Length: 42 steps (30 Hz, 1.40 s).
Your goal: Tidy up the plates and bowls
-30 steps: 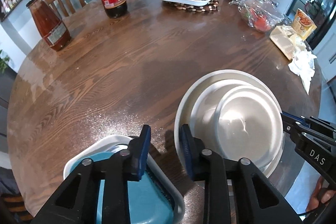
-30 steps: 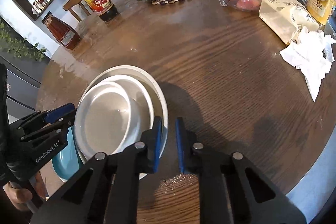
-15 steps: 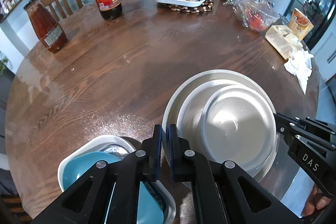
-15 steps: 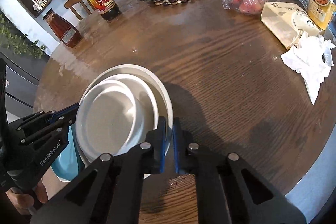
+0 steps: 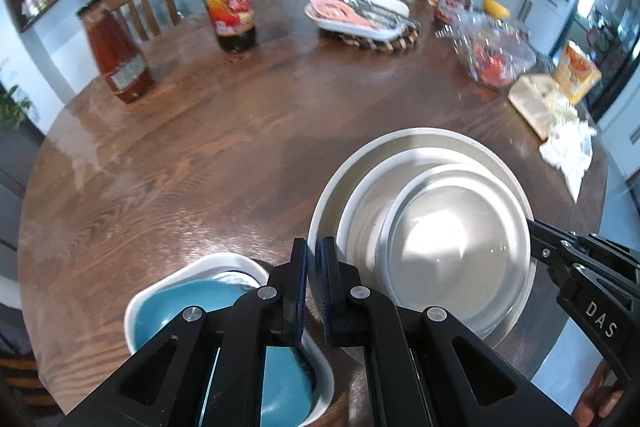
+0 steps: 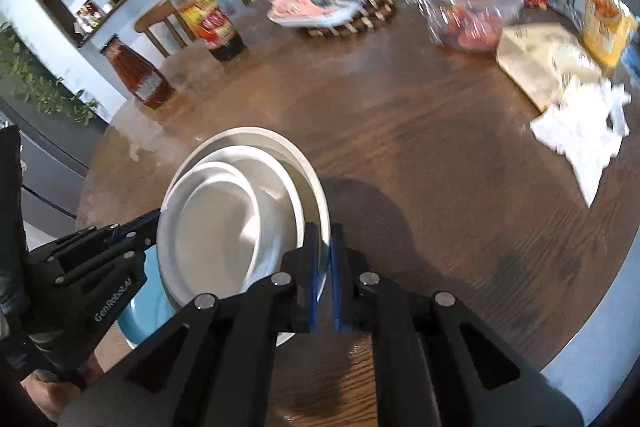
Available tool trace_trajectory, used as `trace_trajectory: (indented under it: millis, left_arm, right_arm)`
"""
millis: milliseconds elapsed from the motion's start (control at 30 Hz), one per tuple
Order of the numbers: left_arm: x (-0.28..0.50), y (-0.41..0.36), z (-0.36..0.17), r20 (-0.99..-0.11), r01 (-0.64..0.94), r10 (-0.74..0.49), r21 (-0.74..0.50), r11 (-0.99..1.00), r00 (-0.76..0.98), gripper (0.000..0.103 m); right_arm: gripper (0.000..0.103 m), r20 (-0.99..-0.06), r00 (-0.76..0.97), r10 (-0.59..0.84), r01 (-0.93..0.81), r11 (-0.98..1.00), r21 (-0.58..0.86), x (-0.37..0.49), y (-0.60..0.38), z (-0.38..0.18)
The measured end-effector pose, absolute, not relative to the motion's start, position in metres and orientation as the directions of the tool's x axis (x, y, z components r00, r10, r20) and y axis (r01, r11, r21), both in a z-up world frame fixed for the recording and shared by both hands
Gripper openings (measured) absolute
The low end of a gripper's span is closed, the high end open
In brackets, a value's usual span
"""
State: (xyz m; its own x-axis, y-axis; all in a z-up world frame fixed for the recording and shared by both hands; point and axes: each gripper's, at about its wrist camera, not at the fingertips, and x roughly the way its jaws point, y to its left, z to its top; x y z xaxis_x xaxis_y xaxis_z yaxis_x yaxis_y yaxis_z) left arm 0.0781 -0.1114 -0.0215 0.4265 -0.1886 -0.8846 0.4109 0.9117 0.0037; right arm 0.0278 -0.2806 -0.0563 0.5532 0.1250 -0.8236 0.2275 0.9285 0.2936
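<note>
1. Three white dishes are already nested: a large plate (image 5: 404, 147), a bowl (image 5: 372, 203) and a smaller one (image 5: 456, 247).
2. The plate's rim is clamped on opposite sides by the left gripper (image 5: 311, 259) and right gripper (image 6: 325, 247).
3. The teal bowl (image 5: 176, 311), in a white dish (image 5: 224, 261) just left of the stack, is judged not yet gathered in.

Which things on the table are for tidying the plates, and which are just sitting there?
For the job: stack of white plates, blue bowl, left gripper, right gripper.

Just lying about: sauce bottles, cutlery tray, crumpled tissue.

Black left gripper (image 5: 311, 285); blue-padded jaws; silver screws; white "GenRobot.AI" lettering
</note>
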Motion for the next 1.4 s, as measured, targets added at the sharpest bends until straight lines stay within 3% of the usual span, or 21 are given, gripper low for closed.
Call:
trace_trajectory:
  millis: [333, 600, 967, 1400]
  left_arm:
    - [0.061, -0.028, 0.004, -0.864, 0.211, -0.101, 0.006, 0.977, 0.493, 0.003]
    - [0.049, 0.027, -0.032, -0.911, 0.070, 0.011, 0.044, 0.997, 0.413, 0.004]
    - [0.085, 0.001, -0.041, -0.879, 0.116, 0.037, 0.104, 0.988, 0.475, 0.003]
    - [0.132, -0.030, -0.044, -0.854, 0.151, 0.002, 0.095, 0.984, 0.520, 0.003]
  right_arm:
    - [0.009, -0.782, 0.585, 0.214, 0.027, 0.959, 0.283, 0.035, -0.212, -0.017]
    - [0.010, -0.823, 0.471, 0.318, -0.112, 0.947, 0.301, 0.049, -0.150, -0.051]
    - [0.009, -0.838, 0.448, 0.312, -0.038, 0.943, 0.331, 0.080, -0.163, -0.076]
    - [0.010, -0.841, 0.503, 0.202, 0.001, 0.972, 0.234, 0.122, -0.187, -0.070]
